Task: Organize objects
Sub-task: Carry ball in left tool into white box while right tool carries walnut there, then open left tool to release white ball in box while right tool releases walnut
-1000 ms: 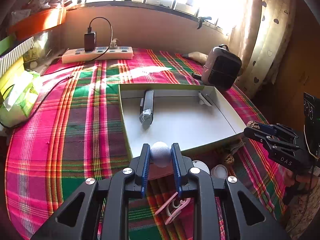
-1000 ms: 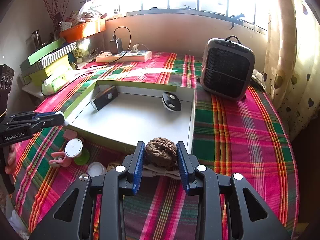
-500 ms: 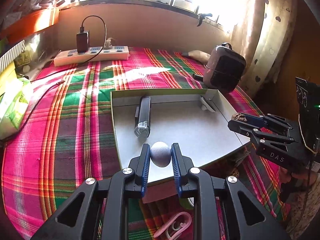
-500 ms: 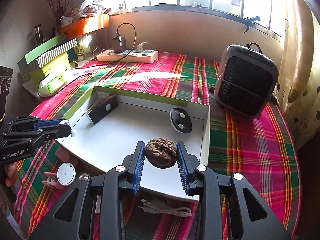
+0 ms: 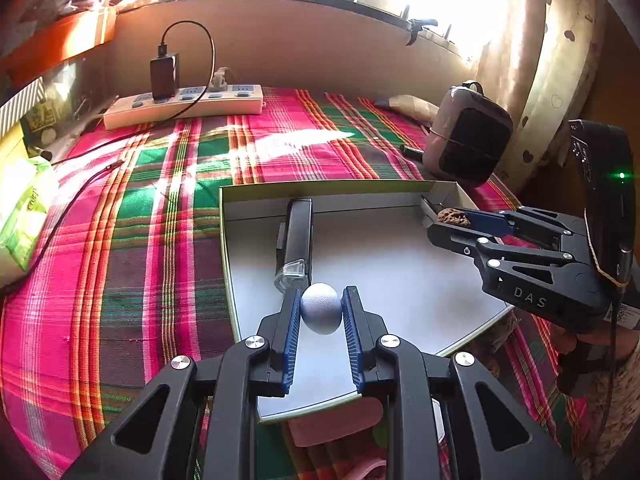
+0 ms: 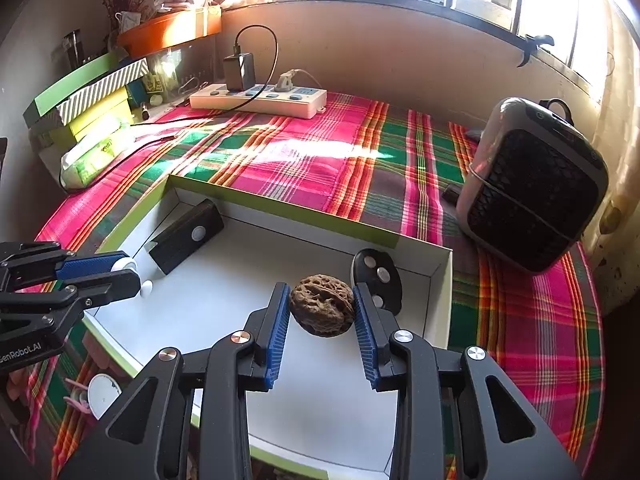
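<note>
A shallow white box with a green rim (image 5: 404, 186) (image 6: 280, 206) lies on the plaid tablecloth. My left gripper (image 5: 320, 308) is shut on a small grey-white ball (image 5: 321, 307) and hangs over the box's near left part. My right gripper (image 6: 322, 310) is shut on a brown walnut (image 6: 322, 309) (image 5: 453, 216) above the box's right side. Inside the box lie a long black device (image 5: 297, 238) (image 6: 187, 235) by the left wall and a black oval remote (image 6: 377, 278) in the far right corner. Each gripper shows in the other's view, the left gripper (image 6: 120, 268) at far left, the right gripper (image 5: 444, 222) at right.
A dark portable heater (image 6: 532, 188) (image 5: 468, 140) stands right of the box. A white power strip (image 6: 260, 98) (image 5: 184, 106) with a charger lies by the back wall. Stacked boxes and a green tissue pack (image 6: 100, 148) crowd the left. Small items, among them a white disc (image 6: 103, 394) and a pink clip, lie before the box.
Both grippers have moved forward from the box's near edge to over its interior, each still carrying its object. The small items in front of the box have slid down and mostly out of view.
</note>
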`<state>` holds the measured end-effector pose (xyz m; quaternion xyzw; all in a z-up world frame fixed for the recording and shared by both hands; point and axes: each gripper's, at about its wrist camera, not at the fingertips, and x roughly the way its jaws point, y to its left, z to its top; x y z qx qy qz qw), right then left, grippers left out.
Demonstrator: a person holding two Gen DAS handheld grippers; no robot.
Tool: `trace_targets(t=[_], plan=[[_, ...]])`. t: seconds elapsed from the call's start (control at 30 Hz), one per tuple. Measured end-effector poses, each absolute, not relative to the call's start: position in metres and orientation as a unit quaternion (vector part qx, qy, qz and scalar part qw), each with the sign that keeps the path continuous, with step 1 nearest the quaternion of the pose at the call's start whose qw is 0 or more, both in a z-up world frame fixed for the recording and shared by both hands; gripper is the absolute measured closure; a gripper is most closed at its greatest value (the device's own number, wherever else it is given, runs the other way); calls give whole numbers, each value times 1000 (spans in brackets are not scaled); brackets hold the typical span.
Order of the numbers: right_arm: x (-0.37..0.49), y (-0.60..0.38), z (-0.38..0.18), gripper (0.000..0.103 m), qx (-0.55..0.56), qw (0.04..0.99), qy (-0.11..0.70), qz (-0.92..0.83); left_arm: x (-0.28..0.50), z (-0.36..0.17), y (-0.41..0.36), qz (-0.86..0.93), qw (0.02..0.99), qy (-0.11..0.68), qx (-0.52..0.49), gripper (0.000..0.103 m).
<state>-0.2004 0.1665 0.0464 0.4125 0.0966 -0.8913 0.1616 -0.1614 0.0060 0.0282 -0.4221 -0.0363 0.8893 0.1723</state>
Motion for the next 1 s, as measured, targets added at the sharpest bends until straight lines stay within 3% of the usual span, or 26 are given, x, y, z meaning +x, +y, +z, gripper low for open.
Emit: trace_targets(t=[1.0], plan=[[-244, 139, 25, 70, 446, 165, 136, -869, -176, 19, 16, 885, 172, -17, -432, 83]])
